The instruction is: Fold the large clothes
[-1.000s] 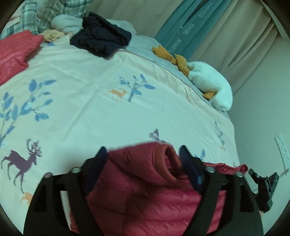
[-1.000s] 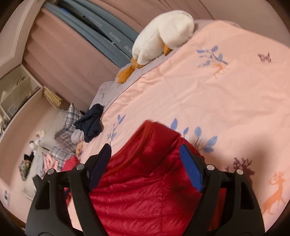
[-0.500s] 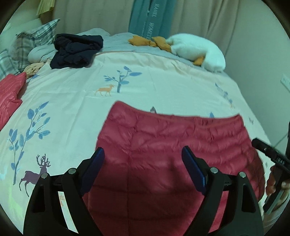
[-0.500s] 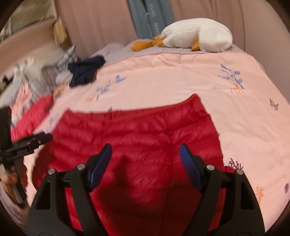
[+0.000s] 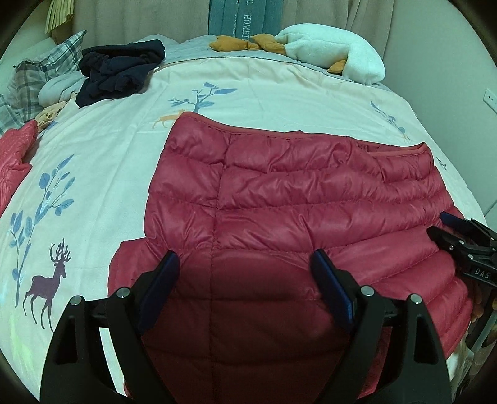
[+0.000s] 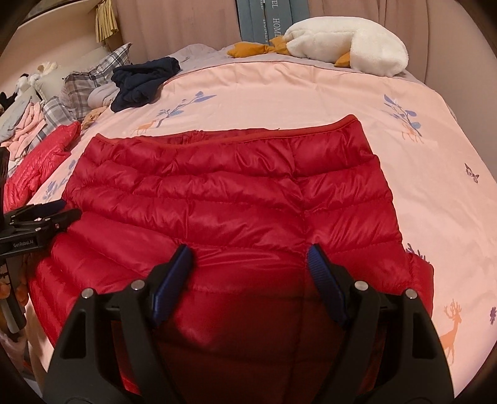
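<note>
Glossy quilted red down jacket (image 5: 295,199) lies flat on printed cotton bedspread (image 5: 267,93).

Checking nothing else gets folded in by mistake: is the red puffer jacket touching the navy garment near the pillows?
Apart. The left wrist view shows the red puffer jacket separated from the crumpled navy garment by a wide stretch of bare printed bedcover.

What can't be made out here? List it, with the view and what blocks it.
- Near end of the red jacket: both views, hidden behind the left tongs and right tongs and cut by the bottom edge.
- Whether the open tongs touch the jacket: unclear in both views.
- Second red garment: cut off at the left edge in both views.
- Curtain lettering: cut by the top edge.
</note>
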